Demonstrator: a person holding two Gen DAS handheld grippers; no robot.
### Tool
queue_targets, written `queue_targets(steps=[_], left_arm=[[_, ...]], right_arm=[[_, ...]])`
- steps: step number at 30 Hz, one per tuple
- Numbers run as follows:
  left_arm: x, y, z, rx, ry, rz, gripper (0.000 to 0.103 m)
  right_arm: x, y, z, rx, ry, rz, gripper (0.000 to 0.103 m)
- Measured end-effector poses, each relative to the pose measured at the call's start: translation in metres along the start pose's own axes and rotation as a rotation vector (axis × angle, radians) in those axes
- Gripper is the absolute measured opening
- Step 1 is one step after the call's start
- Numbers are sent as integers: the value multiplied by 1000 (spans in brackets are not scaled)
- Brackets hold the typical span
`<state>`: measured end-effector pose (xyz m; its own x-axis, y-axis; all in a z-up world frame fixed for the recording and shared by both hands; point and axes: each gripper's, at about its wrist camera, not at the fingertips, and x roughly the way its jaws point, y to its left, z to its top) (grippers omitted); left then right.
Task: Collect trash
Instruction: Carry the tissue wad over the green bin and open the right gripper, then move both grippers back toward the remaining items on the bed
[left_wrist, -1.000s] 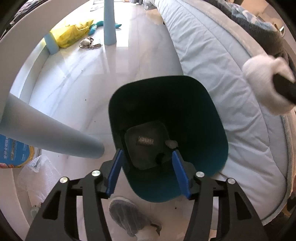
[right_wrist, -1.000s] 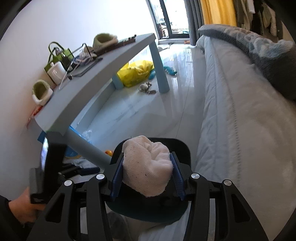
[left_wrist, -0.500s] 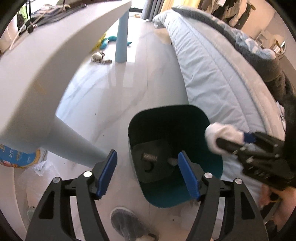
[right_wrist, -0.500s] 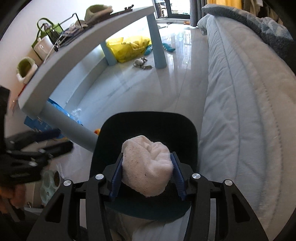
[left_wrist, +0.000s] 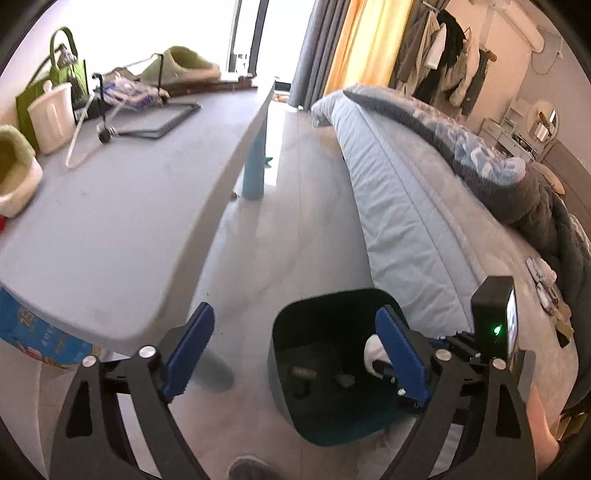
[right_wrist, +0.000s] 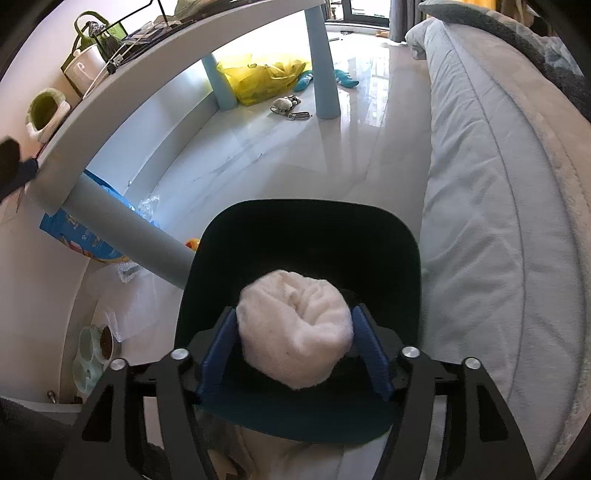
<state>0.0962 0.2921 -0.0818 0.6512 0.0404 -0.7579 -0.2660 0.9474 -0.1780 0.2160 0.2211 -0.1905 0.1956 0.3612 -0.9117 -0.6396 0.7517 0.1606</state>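
The right gripper (right_wrist: 293, 341) hung over the dark bin (right_wrist: 406, 258), its jaws just widening around the white wad (right_wrist: 295, 332). The left gripper (left_wrist: 295, 347) had just opened wide, empty, beside the desk (left_wrist: 110, 221).

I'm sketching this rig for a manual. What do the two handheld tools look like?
Both match: the left tool and right tool have black angular frames with silver round bolts and flat blue fingers. The left view shows a black box with a green light on the right tool.

Print on the blue package (right_wrist: 85, 236) under the table seems illegible.
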Motion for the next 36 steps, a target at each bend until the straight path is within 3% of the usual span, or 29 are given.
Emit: queue_targets(steps=[3,12,23,29,36], left_arm=[[-11,-2,4,18,-29,1,96],[-28,-18,14,31,-91,-19,99],[-39,-47,25,14,-122,11,100],[-44,-63,28,-21,-138,-25,100],[-40,-97,28,13,-127,-18,100]], right_arm=[[-5,1,2,-2,-14,6,80],[-36,2,6,-14,-89,16,90],[-92,-23,2,0,-216,1,93],[-126,-46,-6,17,-286,-45,95],[-156,-75,-20,51,-334,-86,97]])
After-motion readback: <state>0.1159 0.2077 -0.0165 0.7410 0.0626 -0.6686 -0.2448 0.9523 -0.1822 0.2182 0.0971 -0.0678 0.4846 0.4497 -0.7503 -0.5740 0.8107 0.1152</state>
